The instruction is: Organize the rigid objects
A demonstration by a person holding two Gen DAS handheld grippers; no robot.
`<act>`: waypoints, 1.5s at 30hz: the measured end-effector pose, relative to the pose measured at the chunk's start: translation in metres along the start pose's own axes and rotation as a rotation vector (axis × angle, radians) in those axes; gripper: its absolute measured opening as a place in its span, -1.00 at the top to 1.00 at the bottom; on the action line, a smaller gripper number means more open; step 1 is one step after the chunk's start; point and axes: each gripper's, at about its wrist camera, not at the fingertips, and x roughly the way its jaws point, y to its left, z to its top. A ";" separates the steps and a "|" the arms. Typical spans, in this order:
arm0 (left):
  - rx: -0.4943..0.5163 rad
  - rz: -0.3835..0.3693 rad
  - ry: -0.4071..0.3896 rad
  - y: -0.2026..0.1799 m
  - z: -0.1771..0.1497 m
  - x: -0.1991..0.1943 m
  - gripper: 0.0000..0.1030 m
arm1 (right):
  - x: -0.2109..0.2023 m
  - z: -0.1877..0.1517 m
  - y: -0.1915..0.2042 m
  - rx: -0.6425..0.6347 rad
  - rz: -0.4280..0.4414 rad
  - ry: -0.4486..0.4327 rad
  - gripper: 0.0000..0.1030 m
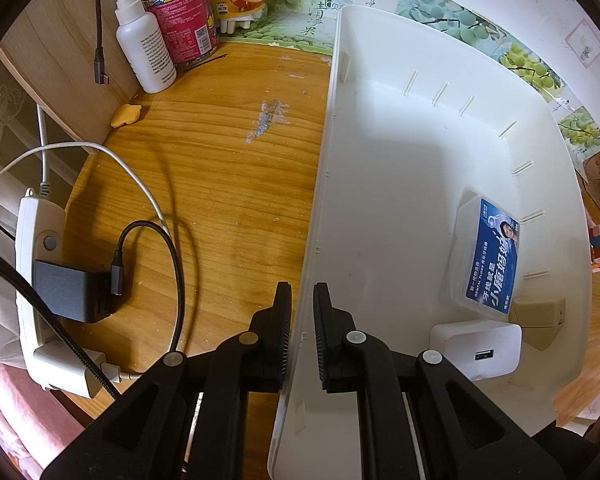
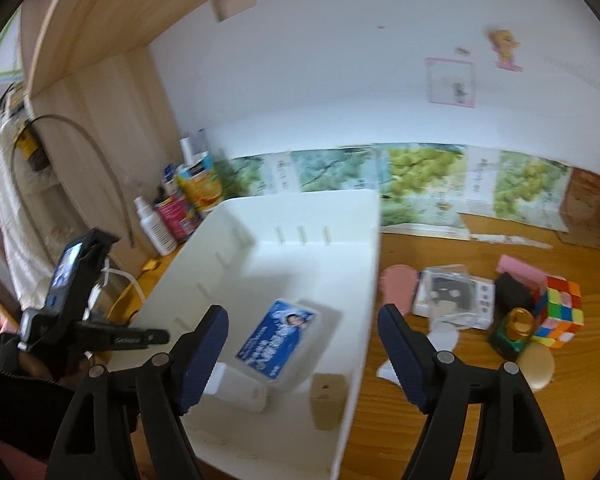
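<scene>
Closest, the left gripper [image 1: 302, 336] is clamped on the near wall of the white bin [image 1: 380, 152]. Beyond, the right gripper [image 2: 302, 356] hangs with jaws apart, nothing between them. Inside the bin lie a white charger [image 1: 476, 346], a beige block [image 1: 540, 312] and a dental floss box [image 1: 488, 256]. Farther right, a Rubik's cube [image 2: 560, 312] sits on the desk [image 2: 460, 400].

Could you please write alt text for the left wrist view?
The left gripper is shut on the side wall of a white plastic bin on a wooden desk. Inside lie a blue-labelled clear floss box, a white charger and a beige block.
</scene>
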 end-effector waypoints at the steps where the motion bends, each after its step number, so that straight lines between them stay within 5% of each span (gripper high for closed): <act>1: 0.000 0.001 0.000 0.000 0.000 0.000 0.77 | 0.001 -0.001 -0.005 0.019 -0.010 0.001 -0.52; 17: -0.002 0.001 0.000 -0.001 0.000 0.000 0.77 | 0.006 -0.017 -0.081 0.362 -0.116 0.030 -0.59; 26: -0.001 0.002 0.000 -0.001 0.000 0.000 0.77 | 0.024 -0.031 -0.118 0.545 -0.104 0.072 -0.59; 45: -0.008 0.012 0.014 0.001 0.002 0.003 0.77 | 0.060 -0.014 -0.128 0.419 -0.186 0.019 -0.59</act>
